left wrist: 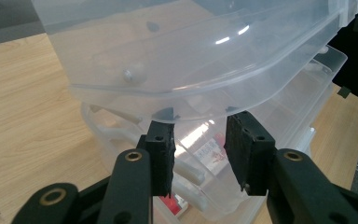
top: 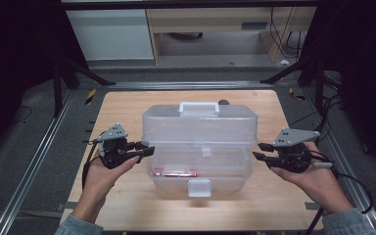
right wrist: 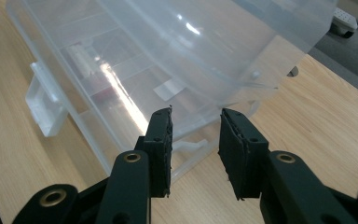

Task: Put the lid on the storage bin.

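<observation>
A clear plastic toolbox (top: 200, 169) stands mid-table, its lid (top: 199, 125) with a white handle (top: 199, 107) lifted off the base. A white latch (top: 199, 187) hangs at the front, and a red item (top: 174, 172) lies inside. My left gripper (top: 149, 148) is open at the box's left end; in the left gripper view its jaws (left wrist: 198, 128) sit just under the lid's rim (left wrist: 168, 93). My right gripper (top: 258, 151) is open at the right end, jaws (right wrist: 196, 116) pointing at the gap between lid (right wrist: 223, 42) and base, with nothing between them.
The wooden table (top: 127, 105) has bare room left, right and in front of the box. A small dark object (top: 223, 102) lies behind the box. Metal rails (top: 34, 161) and black struts (top: 58, 83) flank the table; cables (top: 328, 112) trail at the right.
</observation>
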### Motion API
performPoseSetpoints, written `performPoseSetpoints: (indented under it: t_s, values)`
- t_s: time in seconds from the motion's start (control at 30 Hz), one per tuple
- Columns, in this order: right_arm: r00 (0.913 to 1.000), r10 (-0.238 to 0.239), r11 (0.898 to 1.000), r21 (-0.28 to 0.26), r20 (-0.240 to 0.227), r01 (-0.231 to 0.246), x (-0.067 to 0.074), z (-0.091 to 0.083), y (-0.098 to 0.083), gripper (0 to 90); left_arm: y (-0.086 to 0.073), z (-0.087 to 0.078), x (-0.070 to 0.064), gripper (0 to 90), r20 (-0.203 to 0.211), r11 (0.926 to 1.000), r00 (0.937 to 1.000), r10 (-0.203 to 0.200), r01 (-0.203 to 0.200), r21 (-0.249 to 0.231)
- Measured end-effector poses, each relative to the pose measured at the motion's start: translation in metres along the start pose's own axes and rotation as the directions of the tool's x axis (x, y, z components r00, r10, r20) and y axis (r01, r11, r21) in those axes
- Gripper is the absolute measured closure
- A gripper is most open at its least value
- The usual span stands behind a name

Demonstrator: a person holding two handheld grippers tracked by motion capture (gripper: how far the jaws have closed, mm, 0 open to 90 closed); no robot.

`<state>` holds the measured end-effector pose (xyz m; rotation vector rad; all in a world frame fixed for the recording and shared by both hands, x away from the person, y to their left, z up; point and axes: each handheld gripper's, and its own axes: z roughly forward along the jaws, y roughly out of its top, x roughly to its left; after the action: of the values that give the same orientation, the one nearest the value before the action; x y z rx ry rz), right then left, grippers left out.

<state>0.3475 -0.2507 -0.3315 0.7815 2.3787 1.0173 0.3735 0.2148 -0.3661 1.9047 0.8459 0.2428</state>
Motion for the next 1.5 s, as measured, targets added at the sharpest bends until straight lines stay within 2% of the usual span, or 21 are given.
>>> performPoseSetpoints:
  t_s: [0.4, 0.63, 0.9, 1.23, 1.4, 1.5]
  values:
    - [0.9995, 0.026, 0.999, -0.042, 0.019, -0.025, 0.001, 0.001, -0.002, 64.2, -0.011, -0.006, -0.002, 62.6, -0.004, 0.9999, 1.0, -0.003, 0.003, -0.012]
    - [0.9995, -0.002, 0.999, -0.044, 0.032, 0.003, 0.006, 0.002, -0.004, 63.0, -0.014, -0.011, -0.003, 62.1, -0.009, 0.9998, 0.9999, -0.006, 0.006, -0.017]
    - [0.9994, -0.029, 0.999, -0.028, 0.019, 0.029, 0.008, 0.002, -0.01, 66.6, -0.02, -0.012, -0.003, 62.1, -0.008, 0.9998, 0.9999, -0.012, 0.012, -0.015]
    - [0.9999, -0.014, 1.0, -0.014, 0.008, 0.014, 0.01, 0.006, -0.018, 66.1, -0.032, -0.016, -0.003, 62.0, -0.008, 0.9991, 0.9996, -0.029, 0.028, -0.03]
    - [1.0, 0.008, 0.999, -0.032, 0.003, -0.008, 0.012, 0.006, -0.024, 66.6, -0.034, -0.015, -0.003, 62.0, -0.004, 0.9994, 0.9997, -0.026, 0.026, -0.023]
    - [1.0, 0.008, 1.0, -0.025, 0.0, -0.008, 0.014, 0.007, -0.026, 66.3, -0.034, -0.016, -0.003, 61.9, -0.009, 0.9995, 0.9997, -0.023, 0.023, -0.023]
